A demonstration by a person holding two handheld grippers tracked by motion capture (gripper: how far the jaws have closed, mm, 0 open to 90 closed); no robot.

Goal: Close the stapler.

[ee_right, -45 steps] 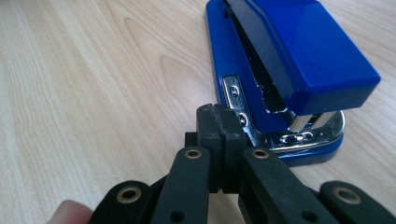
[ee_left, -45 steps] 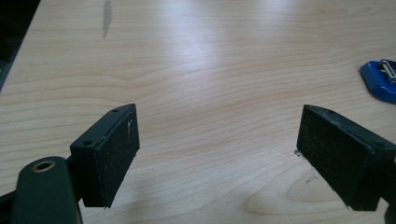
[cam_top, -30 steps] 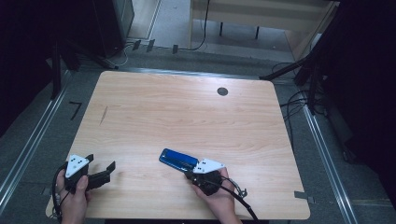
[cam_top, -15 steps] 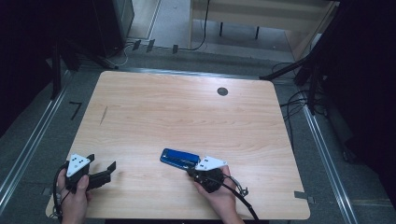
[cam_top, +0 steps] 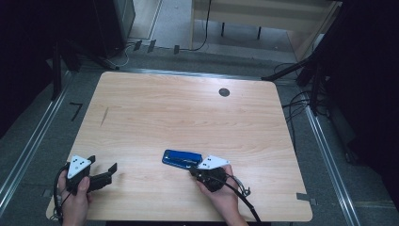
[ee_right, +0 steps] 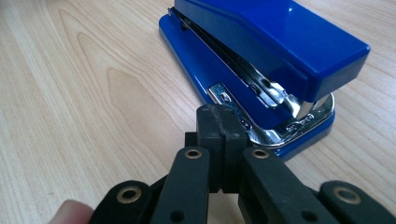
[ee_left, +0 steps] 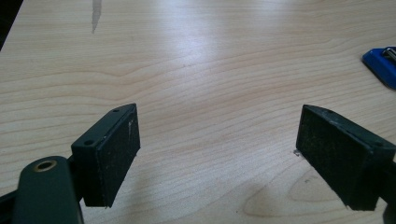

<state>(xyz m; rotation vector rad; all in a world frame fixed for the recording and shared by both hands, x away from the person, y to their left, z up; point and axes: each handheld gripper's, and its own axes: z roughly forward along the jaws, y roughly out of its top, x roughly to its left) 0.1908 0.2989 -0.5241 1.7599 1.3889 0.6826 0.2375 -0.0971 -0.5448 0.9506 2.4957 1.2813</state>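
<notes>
A blue stapler lies flat on the wooden table near the front edge, its chrome end toward my right gripper. In the right gripper view the stapler is close up, and my right gripper is shut with nothing between its jaws, its tips at the stapler's base rim. My left gripper is held at the front left corner, open and empty, well apart from the stapler. The left gripper view shows its pads spread wide over bare wood, with a corner of the stapler at the far right.
A small black round hole cover sits in the tabletop at the back right. A dark streak marks the wood at the left. Cables and stands lie on the floor around the table.
My right gripper has edged slightly to the right and up against the stapler's near end. The left gripper has stayed in place.
</notes>
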